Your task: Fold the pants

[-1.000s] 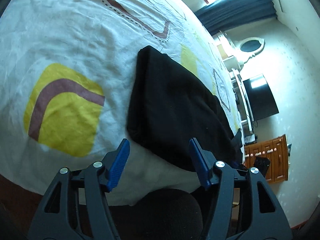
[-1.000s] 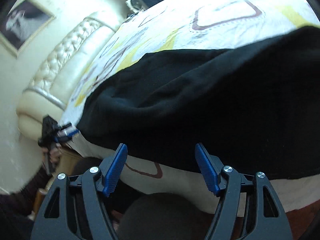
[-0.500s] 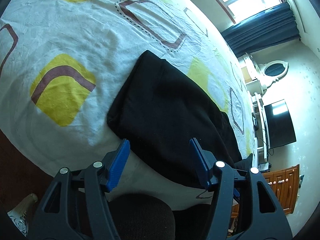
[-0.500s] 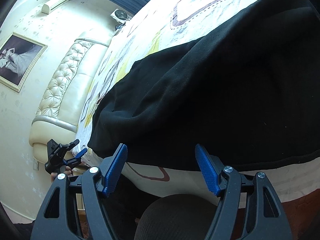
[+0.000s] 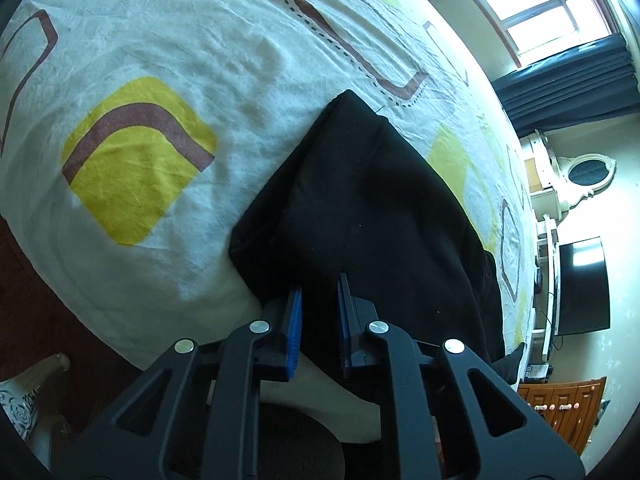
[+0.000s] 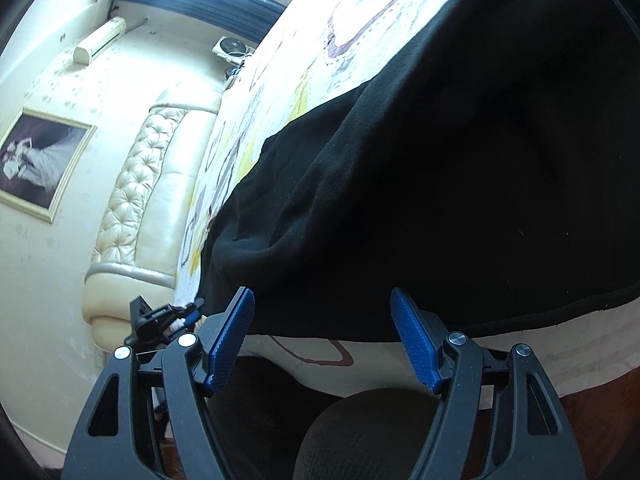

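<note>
Black pants lie folded on a white bed sheet printed with yellow and brown shapes. My left gripper is shut on the near edge of the pants, with black cloth pinched between its blue pads. In the right wrist view the pants fill the upper right. My right gripper stands open at their near hem, its fingertips touching the cloth edge without pressing on it. The left gripper shows small at the pants' far corner there.
A cream tufted headboard and a framed picture are left of the bed. A window, dark curtain, television and wooden cabinet lie beyond it. The mattress edge drops to dark floor.
My left gripper's jaws have closed from wide apart onto the near edge of the pants. Both views have rolled, and the right gripper has come closer to the hem.
</note>
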The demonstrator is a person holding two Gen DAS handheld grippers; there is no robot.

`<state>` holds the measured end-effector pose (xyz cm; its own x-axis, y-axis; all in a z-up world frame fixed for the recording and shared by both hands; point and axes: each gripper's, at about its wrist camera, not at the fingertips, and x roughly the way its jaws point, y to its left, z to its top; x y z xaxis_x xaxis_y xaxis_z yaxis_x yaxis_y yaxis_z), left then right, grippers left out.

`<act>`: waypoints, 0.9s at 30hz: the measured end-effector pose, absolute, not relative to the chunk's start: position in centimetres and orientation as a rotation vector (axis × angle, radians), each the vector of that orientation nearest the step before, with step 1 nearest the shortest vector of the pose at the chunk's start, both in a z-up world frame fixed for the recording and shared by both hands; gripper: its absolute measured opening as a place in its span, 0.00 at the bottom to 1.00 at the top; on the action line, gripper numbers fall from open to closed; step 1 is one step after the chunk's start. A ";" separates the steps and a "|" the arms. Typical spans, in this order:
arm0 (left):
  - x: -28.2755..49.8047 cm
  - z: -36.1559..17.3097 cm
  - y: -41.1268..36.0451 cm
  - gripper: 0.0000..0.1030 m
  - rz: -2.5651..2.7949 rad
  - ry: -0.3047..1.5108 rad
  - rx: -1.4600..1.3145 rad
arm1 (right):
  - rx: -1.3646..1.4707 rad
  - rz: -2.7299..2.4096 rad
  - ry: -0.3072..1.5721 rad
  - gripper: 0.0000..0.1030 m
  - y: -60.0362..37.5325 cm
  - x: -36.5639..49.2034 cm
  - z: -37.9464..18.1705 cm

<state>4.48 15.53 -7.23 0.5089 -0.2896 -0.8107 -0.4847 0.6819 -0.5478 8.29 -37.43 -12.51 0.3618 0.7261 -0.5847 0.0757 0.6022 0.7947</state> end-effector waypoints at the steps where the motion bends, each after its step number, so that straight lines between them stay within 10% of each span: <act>1: 4.5 -6.9 15.3 0.13 0.146 1.060 -0.838 | 0.877 0.491 1.142 0.68 -37.7 8.2 -12.5; 9: 4.6 -6.7 15.5 0.12 0.169 1.060 -0.795 | 1.025 0.491 1.110 0.66 -37.5 10.5 -13.4; 14: 4.2 -7.5 16.8 0.12 0.161 1.060 -0.901 | 0.978 0.449 1.148 0.16 -35.8 11.5 -13.7; 24: 3.5 -8.2 18.1 0.13 0.142 1.057 -0.924 | 0.977 0.362 1.303 0.07 -36.2 7.4 -15.3; 27: 3.2 -7.5 18.1 0.17 0.083 1.052 -0.879 | 1.021 0.380 1.283 0.26 -37.6 7.1 -14.6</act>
